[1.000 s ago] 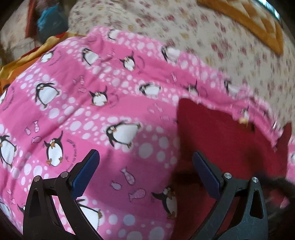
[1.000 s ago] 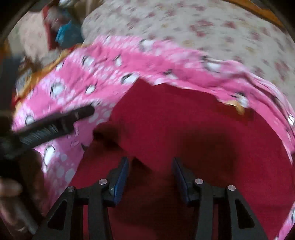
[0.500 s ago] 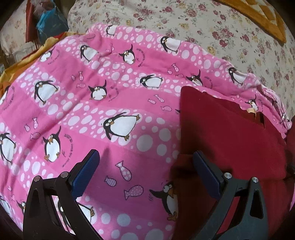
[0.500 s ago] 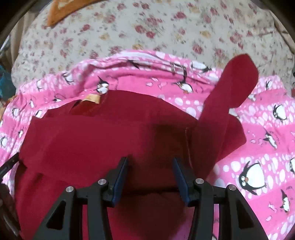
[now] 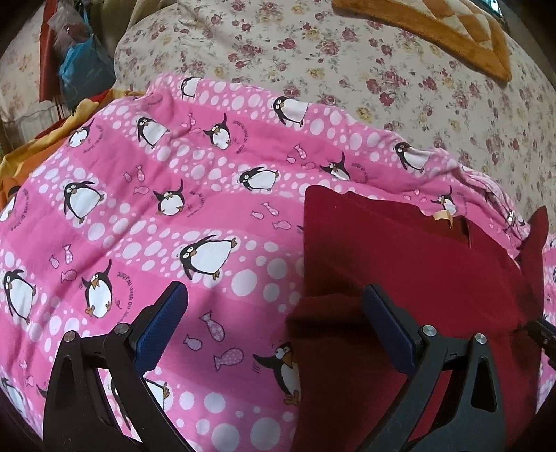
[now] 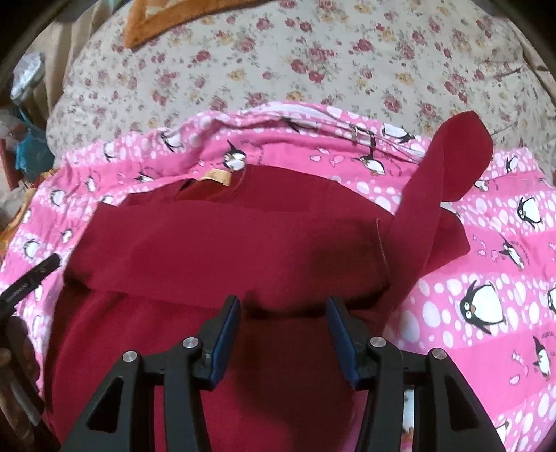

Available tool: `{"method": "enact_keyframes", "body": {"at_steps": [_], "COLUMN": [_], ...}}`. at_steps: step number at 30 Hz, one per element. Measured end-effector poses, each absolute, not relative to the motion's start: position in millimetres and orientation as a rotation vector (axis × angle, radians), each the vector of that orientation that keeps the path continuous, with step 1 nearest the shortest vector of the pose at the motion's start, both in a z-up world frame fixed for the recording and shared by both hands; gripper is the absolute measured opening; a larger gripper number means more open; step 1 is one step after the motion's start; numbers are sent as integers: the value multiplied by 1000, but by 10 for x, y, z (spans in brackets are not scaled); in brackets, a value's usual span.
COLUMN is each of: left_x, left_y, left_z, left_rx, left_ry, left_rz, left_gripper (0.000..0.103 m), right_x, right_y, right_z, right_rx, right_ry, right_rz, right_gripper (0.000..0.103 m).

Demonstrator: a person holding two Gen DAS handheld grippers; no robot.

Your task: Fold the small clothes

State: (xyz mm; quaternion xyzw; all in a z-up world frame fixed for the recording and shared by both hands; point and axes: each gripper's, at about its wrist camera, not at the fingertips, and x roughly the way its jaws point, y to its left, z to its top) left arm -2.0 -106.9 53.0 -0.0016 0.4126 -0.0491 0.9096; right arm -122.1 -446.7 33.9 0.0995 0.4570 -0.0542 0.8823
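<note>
A dark red garment (image 6: 243, 243) lies on a pink penguin-print blanket (image 5: 156, 208). Its left side is folded in over the body, and one sleeve (image 6: 448, 174) sticks out to the upper right. A tan neck label (image 6: 217, 176) shows at the collar. My right gripper (image 6: 283, 313) is open and empty over the garment's middle. My left gripper (image 5: 274, 306) is open wide and empty over the garment's left edge (image 5: 305, 278), with its right finger above the red cloth (image 5: 417, 271). Part of the left tool (image 6: 31, 278) shows at the left of the right wrist view.
The blanket lies on a floral bedspread (image 5: 347, 62). An orange mat (image 5: 451, 31) lies at the far right of the bed. A blue bag (image 5: 83, 73) and orange-yellow cloth (image 5: 21, 160) sit at the far left.
The right wrist view has swung from the garment's left side to face it squarely, and the sleeve now shows. The left gripper has held nearly still. Both grippers stay open.
</note>
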Motion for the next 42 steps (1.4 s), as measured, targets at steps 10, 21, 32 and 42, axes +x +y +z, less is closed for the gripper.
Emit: {"method": "enact_keyframes", "body": {"at_steps": [10, 21, 32, 42], "left_x": [-29, -97, -33, 16], "left_y": [-1111, -1243, -1333, -1410], "left_z": [502, 562, 334, 209], "left_rx": [-4, -1, 47, 72], "left_ry": [858, 837, 910, 941], "left_rz": [-115, -212, -203, -243], "left_gripper": [101, 101, 101, 101], "right_x": [-1449, -1562, -1151, -161], "right_y": [-4654, -4933, -6101, -6465], "right_z": [363, 396, 448, 202], "right_rx": [263, 313, 458, 370], "right_ry": [950, 894, 805, 863], "right_rz": [-130, -190, -430, -455], "right_gripper": [52, 55, 63, 33]}}
